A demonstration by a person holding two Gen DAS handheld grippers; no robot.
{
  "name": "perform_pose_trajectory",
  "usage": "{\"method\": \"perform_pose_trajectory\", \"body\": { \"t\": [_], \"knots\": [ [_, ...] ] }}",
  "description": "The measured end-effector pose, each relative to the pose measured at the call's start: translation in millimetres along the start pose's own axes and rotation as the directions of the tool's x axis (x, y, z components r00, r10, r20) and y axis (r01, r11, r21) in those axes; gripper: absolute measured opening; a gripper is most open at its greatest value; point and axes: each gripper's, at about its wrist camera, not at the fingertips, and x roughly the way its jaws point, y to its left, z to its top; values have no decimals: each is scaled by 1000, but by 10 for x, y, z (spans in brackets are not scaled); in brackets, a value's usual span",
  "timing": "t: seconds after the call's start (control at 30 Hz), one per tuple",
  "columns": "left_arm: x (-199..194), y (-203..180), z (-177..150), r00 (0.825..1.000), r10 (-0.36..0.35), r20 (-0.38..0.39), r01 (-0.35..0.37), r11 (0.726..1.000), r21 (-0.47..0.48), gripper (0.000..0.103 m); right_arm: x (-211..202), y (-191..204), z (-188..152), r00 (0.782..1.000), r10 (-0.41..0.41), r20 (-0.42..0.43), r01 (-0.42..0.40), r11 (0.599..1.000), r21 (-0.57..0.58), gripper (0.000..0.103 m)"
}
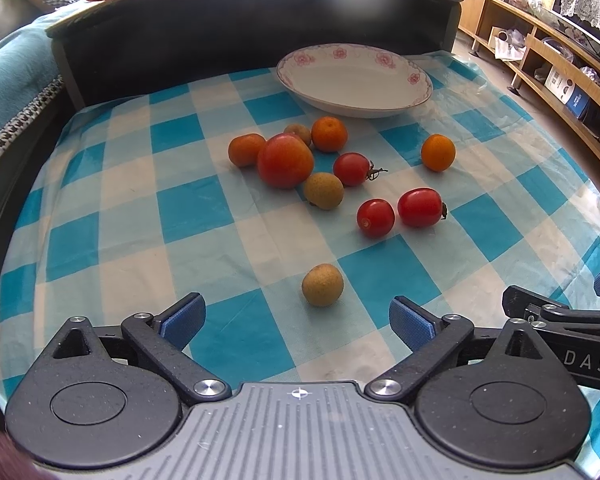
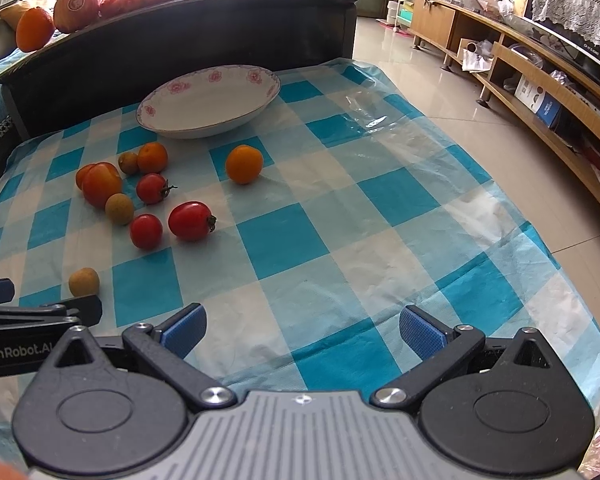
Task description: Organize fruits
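Observation:
A white bowl with pink flowers (image 1: pixel 420 80) (image 2: pixel 156 114) stands empty at the far side of the blue checked cloth (image 1: pixel 132 216). Several small fruits lie loose in front of it: a large red tomato (image 1: pixel 285 160), cherry tomatoes (image 1: pixel 419 207) (image 2: pixel 191 220), small oranges (image 1: pixel 438 152) (image 2: pixel 243 164) and brown longans (image 1: pixel 323 190). One longan (image 1: pixel 322 284) (image 2: pixel 84 281) lies just ahead of my left gripper (image 1: pixel 296 320), which is open and empty. My right gripper (image 2: pixel 303 330) is open too, over bare cloth to the right of the fruit.
A dark wooden board (image 1: pixel 240 16) rises behind the bowl, with more fruit (image 2: pixel 34 28) on top. A wooden shelf unit (image 2: pixel 540 80) runs along the tiled floor at the right. The cloth's right edge (image 2: pixel 512 216) drops to the floor.

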Motion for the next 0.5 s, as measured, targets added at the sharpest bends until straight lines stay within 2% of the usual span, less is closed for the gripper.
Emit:
{"method": "perform_pose_trajectory", "body": {
  "t": [0.5],
  "knots": [
    [68,58,40,1000,-13,5,13,1000,-22,94,98,71,63,999,36,-18,-37,999,-25,102]
  ]
}}
